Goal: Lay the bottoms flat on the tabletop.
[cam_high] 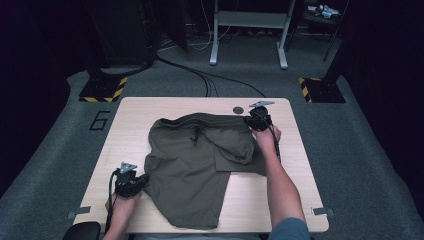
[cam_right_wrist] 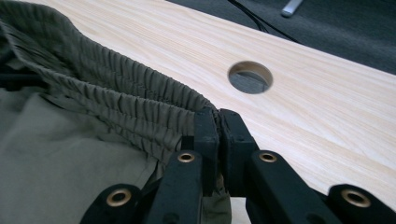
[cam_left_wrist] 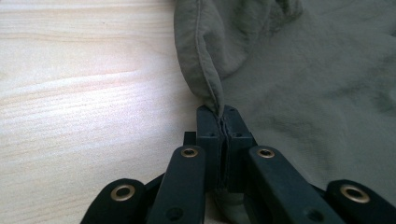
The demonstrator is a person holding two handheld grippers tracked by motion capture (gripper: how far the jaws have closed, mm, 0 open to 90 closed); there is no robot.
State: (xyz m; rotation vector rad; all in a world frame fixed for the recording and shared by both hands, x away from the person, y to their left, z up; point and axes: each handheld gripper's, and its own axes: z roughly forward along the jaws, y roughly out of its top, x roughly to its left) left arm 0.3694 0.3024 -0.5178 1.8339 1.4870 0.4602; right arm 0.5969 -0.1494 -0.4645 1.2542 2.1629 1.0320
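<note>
On the left, near the front edge of the wooden surface (cam_high: 125, 115), the left hand-held gripper (cam_high: 141, 181) has its jaws pressed together on a hemmed edge of the olive green shorts (cam_high: 200, 165). From that gripper's own view the hem (cam_left_wrist: 208, 74) rises out of the clamped jaws as a folded ridge, with bare wood to one side and flat cloth to the other.

The shorts lie spread across the middle of the surface, waistband toward the far side. One leg reaches toward the near edge, and the other is folded over on the right. A drawstring (cam_high: 196, 134) sits near the waistband's middle.

Farther right, at the far right corner of the garment, the right hand-held gripper (cam_high: 250, 121) is clamped on the gathered elastic waistband (cam_right_wrist: 116, 102), its jaws closed tight on the cloth. Just beyond it is a round hole (cam_high: 238, 110) in the surface. The person's right forearm (cam_high: 280, 185) stretches from the near edge up to that gripper.
</note>
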